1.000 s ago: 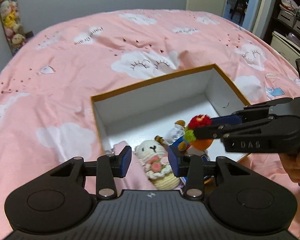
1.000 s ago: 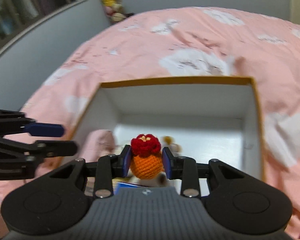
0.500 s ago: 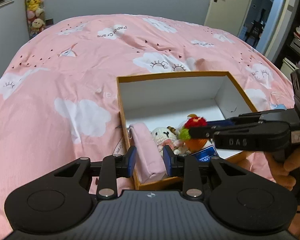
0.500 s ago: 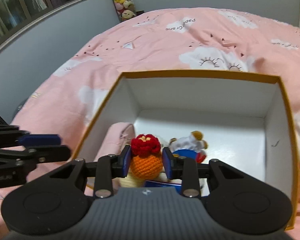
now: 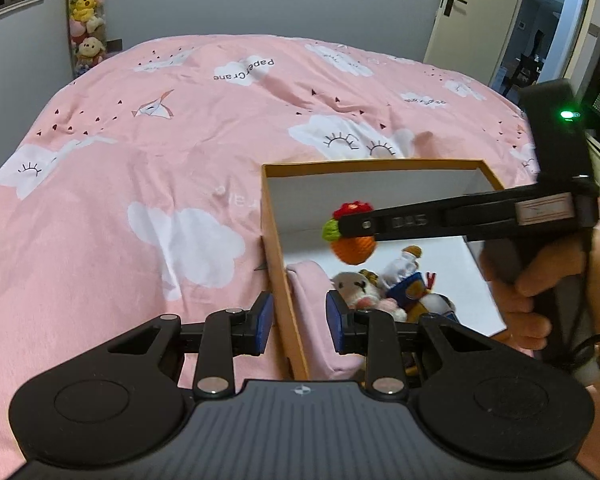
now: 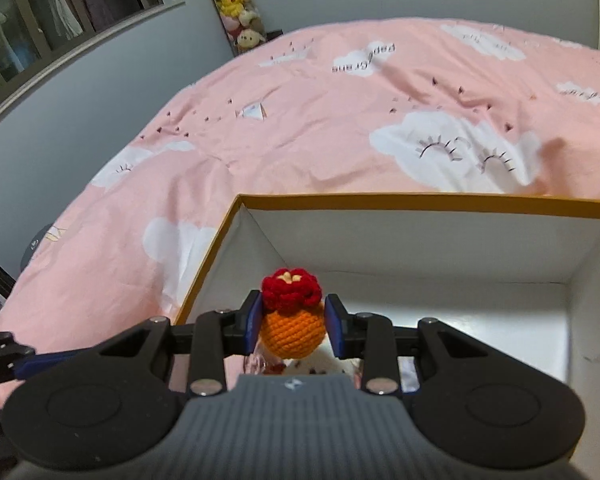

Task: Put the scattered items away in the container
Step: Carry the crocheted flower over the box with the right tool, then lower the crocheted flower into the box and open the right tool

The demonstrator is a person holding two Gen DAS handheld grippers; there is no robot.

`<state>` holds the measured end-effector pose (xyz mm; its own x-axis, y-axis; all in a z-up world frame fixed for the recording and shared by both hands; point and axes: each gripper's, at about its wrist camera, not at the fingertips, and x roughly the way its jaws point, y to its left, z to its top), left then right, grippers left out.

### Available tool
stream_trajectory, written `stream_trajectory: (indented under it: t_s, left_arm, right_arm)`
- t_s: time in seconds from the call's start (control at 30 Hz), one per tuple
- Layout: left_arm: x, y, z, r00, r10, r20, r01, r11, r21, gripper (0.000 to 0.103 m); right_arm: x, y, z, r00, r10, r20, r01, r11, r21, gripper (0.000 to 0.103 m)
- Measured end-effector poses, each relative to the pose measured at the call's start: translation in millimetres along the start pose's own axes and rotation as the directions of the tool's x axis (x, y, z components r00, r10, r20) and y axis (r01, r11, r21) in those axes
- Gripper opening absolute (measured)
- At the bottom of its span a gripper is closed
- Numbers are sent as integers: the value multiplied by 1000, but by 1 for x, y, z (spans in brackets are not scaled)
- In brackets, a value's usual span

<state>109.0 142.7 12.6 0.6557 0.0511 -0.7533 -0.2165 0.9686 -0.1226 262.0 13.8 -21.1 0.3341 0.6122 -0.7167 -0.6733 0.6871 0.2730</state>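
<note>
light: dim, even indoor | focus: mostly sharp | edges: strong fisheye bending | glare: none

This is a bedroom in a home. A wide bed (image 5: 180, 152) fills most of both views, spread with a pink duvet printed with sleepy-eyed white clouds and the words "Paper Crane", and a tall hanging column of plush toys (image 5: 85, 12) stands against the grey wall behind it. A cream door (image 5: 476, 12) with a dark lever handle stands open onto a dim hallway, and a window (image 6: 60, 12) sits in the side wall.
</note>
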Motion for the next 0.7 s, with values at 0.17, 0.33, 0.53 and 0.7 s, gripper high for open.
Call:
stream_trajectory:
  t_s: [0.17, 0.33, 0.53, 0.7]
  left_arm:
    - [16, 7, 8, 999, -8, -50, 8, 1000, -2, 33]
    - [33, 9, 13, 994, -24, -103, 23, 1000, -9, 33]
    - [49, 10, 19, 988, -18, -152, 15, 1000, -19, 33]
    - [59, 9, 23, 985, -23, -174, 20, 1000, -20, 33]
  right_arm:
    - [31, 7, 11, 999, 4, -34, -4, 1000, -7, 36]
    - [55, 15, 18, 997, 5, -72, -7, 1000, -29, 36]
    - [78, 8, 20, 993, 13, -118, -13, 1000, 2, 36]
    - [94, -8, 20, 983, 54, -176, -39, 995, 88, 38]
